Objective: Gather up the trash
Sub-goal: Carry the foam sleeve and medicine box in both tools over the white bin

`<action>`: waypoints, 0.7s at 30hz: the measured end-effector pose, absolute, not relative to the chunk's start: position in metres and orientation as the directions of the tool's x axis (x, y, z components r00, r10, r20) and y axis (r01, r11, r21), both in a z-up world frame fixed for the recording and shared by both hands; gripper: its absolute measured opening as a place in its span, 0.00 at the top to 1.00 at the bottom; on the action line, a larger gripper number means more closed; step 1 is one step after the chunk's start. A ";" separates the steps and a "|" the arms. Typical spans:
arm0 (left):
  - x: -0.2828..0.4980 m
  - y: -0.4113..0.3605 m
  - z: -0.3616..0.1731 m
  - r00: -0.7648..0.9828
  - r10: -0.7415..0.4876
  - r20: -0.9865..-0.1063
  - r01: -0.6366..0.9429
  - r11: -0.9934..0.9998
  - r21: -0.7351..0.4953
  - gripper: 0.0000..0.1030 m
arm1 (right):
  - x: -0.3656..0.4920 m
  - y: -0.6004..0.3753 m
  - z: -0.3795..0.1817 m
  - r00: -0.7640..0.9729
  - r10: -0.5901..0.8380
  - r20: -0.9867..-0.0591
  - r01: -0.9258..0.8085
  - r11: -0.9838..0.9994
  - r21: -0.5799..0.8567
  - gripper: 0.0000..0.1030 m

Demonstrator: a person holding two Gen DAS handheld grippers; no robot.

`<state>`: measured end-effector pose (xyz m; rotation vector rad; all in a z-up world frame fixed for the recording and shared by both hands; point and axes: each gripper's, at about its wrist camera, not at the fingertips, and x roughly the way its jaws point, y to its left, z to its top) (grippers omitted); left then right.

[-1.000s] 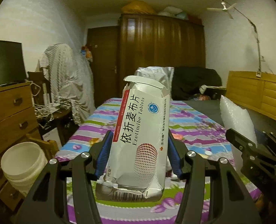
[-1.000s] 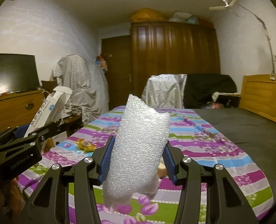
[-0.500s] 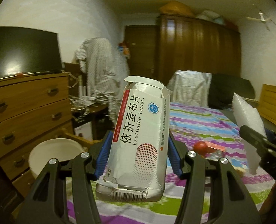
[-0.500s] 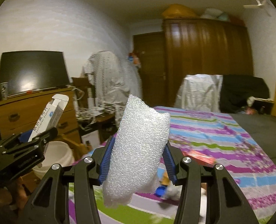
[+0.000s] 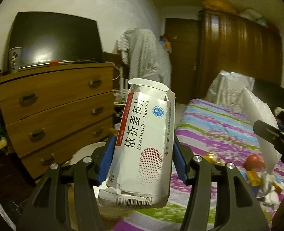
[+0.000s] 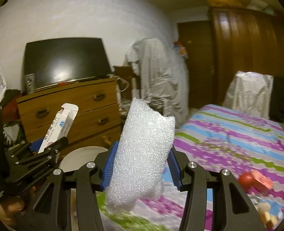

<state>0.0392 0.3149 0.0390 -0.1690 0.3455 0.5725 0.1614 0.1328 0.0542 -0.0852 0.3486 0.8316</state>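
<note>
At the far left stands a wooden dresser [image 5: 55, 111] with a dark television [image 5: 53, 38] on top. Just in front of its lower drawers, low beside the bed, sits a white bucket [image 6: 82, 158], its rim partly hidden behind both tools; judged from the task, this is where the trash should go.

The left tongs [image 5: 142, 161] are clenched on a crumpled Ezetimibe tablet box [image 5: 142, 144], the blue pads pressing its two long sides. The box stands nearly upright, its long axis running up and away from the tongs, torn flap at the top and barcode end hanging low. In the right wrist view the same box [image 6: 58, 128] leans over the bucket's left side, so the left hand looks the nearer of the two to the opening.

The right tongs [image 6: 141, 166] are clenched on a roll of white foam wrap [image 6: 142, 154], also held upright, its lower end drooping below the pads. The bucket lies below and to the left of this roll.

To the right spreads the bed with its striped floral sheet [image 6: 238, 134], where a red ball [image 6: 245, 179], a red packet [image 6: 262, 181] and small toys remain. Beyond is a dark wardrobe [image 5: 238, 57].

The coming move probably turns on carrying each piece left and down until it hangs over the bucket's mouth, then letting go, the box first.
</note>
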 end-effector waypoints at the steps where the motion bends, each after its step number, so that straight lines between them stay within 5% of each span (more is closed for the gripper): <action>1: 0.039 0.326 0.038 0.773 0.509 -0.377 -0.569 0.820 -0.059 0.48 | 0.166 0.152 0.055 0.600 0.719 -0.352 -0.752 0.657 0.061 0.51; 21: 0.068 0.460 -0.034 0.614 0.480 -0.626 -0.654 0.753 -0.064 0.47 | 0.237 0.393 -0.040 0.237 0.691 -0.683 -0.859 0.477 0.185 0.51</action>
